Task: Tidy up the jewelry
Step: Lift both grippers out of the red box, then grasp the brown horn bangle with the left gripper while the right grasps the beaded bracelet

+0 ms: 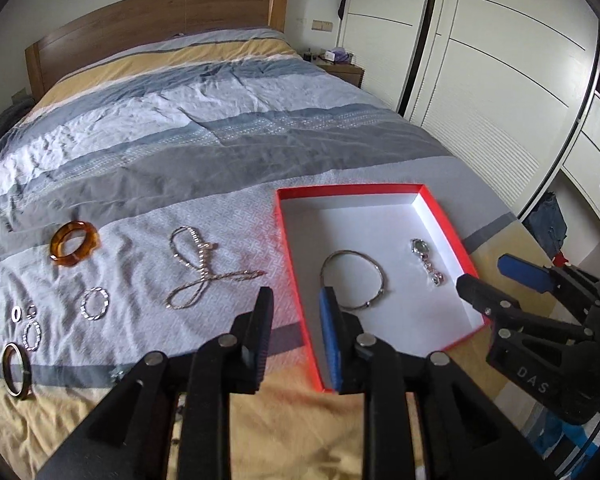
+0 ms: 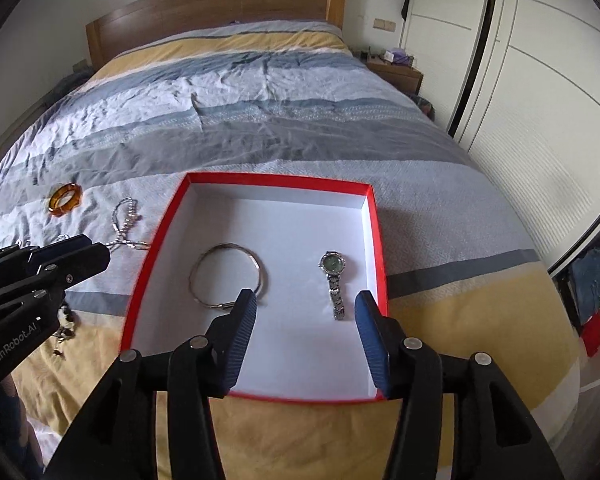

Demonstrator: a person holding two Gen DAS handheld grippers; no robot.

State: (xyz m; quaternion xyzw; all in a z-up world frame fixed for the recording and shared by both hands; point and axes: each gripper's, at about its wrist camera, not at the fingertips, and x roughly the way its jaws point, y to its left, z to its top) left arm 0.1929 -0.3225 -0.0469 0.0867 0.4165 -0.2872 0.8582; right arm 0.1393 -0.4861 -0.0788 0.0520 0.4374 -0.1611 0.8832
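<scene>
Left of the red box (image 1: 440, 216) on the bed (image 1: 228, 128): chain necklace (image 1: 198, 272) lengthwise ahead of empty, open left gripper (image 1: 296, 312); right gripper (image 2: 306, 312) open too, farther.

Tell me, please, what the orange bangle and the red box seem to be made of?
The orange bangle looks like translucent amber resin or glass: light glows through its glossy band. The red box looks like matte cardboard: thin, straight walls, red outside, plain white inside.

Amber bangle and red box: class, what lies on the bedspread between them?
In the left wrist view, a silver chain necklace lies between the amber bangle and the red box, loosely looped on the patterned bedspread, touching neither.
</scene>
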